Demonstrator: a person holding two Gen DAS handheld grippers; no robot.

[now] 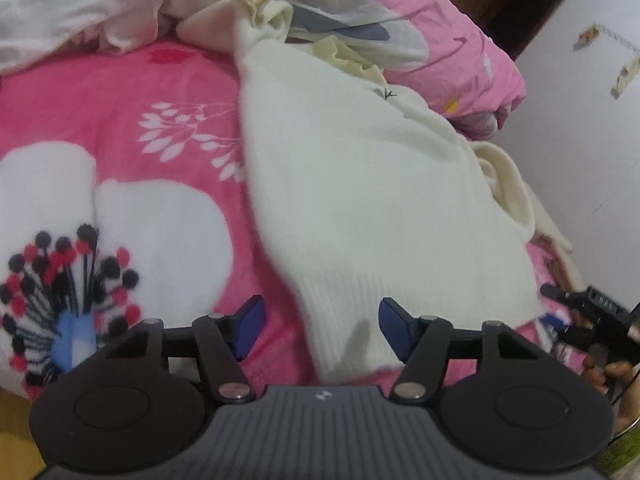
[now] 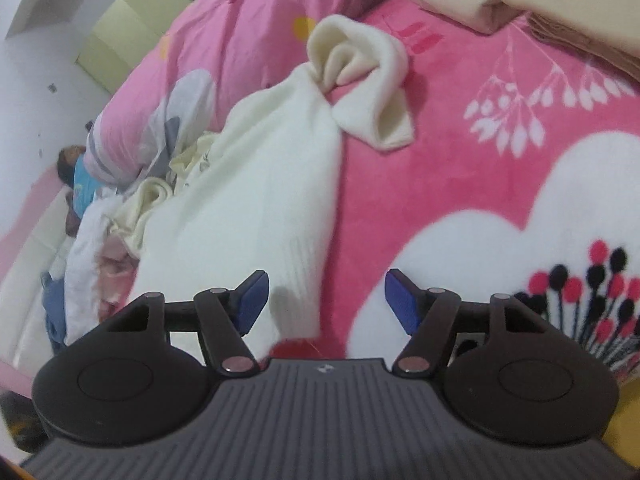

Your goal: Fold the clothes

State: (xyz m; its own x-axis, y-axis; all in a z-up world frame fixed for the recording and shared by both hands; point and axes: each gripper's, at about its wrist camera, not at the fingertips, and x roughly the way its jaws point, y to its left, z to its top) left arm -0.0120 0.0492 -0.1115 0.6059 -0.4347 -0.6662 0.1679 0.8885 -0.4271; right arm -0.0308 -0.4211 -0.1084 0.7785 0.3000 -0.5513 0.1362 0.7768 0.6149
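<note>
- Pink plush blanket (image 1: 168, 92) printed with white blossoms and a black-and-red stamen motif covers the bed and carries everything here.
- Nearest in the left wrist view, the left tongs (image 1: 320, 330) stand released, blue pads apart, with only the ribbed hem of one cream sweater (image 1: 352, 184) lying under the gap; neither pad presses on it.
- In the right wrist view, the right tongs (image 2: 326, 300) are likewise released, their pads apart over the same hem and the blanket, nothing gripped.
- At the left view's right edge the other black tongs and part of a hand (image 1: 616, 376) show just beside the sweater's hem corner.
- One sweater in all: it lies lengthwise away from both tongs, body spread fairly flat, one sleeve (image 2: 372, 76) bunched and curled at the far end, a second sleeve (image 1: 508, 188) folded along the side next to the wall.
- Crowding that wall side are loose pale garments (image 2: 120, 216), count unclear.
- Farther back, one rolled pink quilt (image 1: 452, 28) presses against the sweater's far edge.
- Beyond the curled sleeve, one white heap of bedding (image 1: 100, 4) lies at the blanket's far end.
- Farthest, a white wall (image 1: 592, 128) and a brown cabinet (image 1: 512, 4).
</note>
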